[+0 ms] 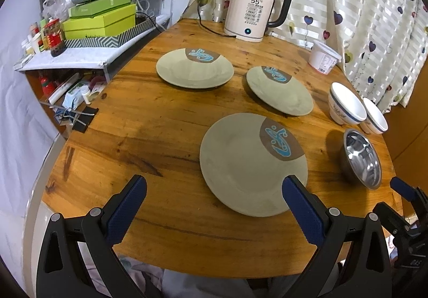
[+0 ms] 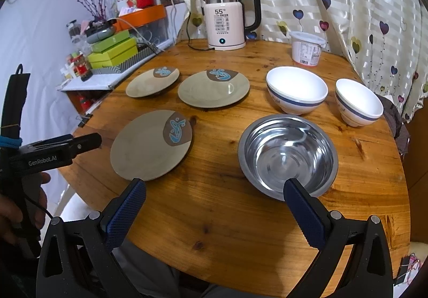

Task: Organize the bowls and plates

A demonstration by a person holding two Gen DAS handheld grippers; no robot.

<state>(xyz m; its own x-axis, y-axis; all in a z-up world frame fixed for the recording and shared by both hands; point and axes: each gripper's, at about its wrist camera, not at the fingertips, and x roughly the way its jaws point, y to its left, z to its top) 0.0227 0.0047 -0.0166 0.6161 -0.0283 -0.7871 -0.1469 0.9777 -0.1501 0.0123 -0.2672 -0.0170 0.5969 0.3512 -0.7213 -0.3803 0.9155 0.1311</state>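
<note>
Your left gripper (image 1: 214, 204) and right gripper (image 2: 214, 204) hover wide open and empty, probably staged because the plates (image 1: 253, 164) and bowls (image 2: 287, 155) lie unstacked across the table (image 2: 214, 231).

Both hand-held grippers, left (image 1: 214, 192) and right (image 2: 215, 195), apparently gape empty.

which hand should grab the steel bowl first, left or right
Right. The shiny steel bowl sits directly ahead of the right gripper, whose open jaws already have one fingertip at its near rim. The left gripper, also open, faces the nearest grey-green round plate, with the bowl off to its side.
</note>
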